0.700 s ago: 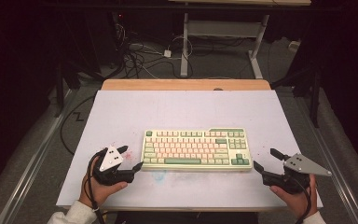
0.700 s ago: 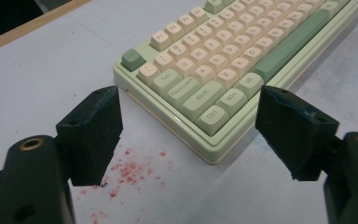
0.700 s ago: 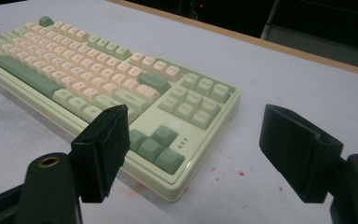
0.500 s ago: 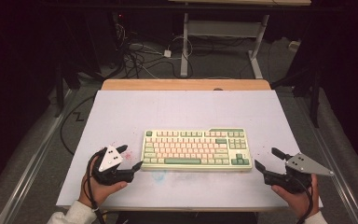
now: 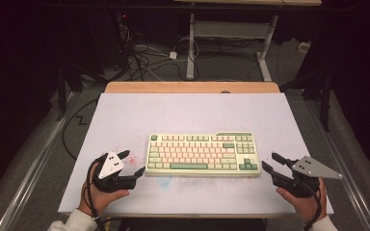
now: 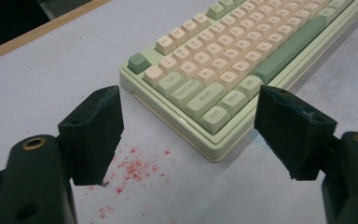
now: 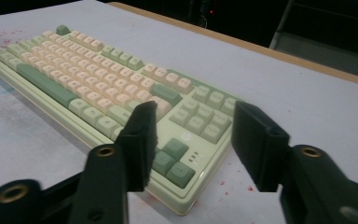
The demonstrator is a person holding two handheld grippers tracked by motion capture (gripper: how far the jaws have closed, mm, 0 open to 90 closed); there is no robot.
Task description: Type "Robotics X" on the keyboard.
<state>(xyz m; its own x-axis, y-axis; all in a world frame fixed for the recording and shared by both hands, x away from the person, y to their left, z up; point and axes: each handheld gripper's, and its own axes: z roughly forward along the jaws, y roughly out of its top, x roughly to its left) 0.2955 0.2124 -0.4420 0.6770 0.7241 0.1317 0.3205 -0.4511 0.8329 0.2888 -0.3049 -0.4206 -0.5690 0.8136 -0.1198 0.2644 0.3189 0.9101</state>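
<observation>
Two grippers flank the keyboard point(image 5: 203, 154).
Left gripper point(image 5: 129, 168) and right gripper point(image 5: 271, 165) hover empty, jaws apart; the left gripper view reveals key legends.

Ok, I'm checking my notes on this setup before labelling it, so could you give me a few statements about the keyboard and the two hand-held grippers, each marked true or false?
1. The keyboard lies flat on the table. True.
2. The left hand-held gripper is clamped on the keyboard's corner. False: its jaws stand open, short of the near left corner, touching nothing.
3. The right hand-held gripper holds nothing. True.
4. The keyboard is all black. False: it has cream and green keys.
5. Red specks mark the table near the keyboard's left end. True.
</observation>
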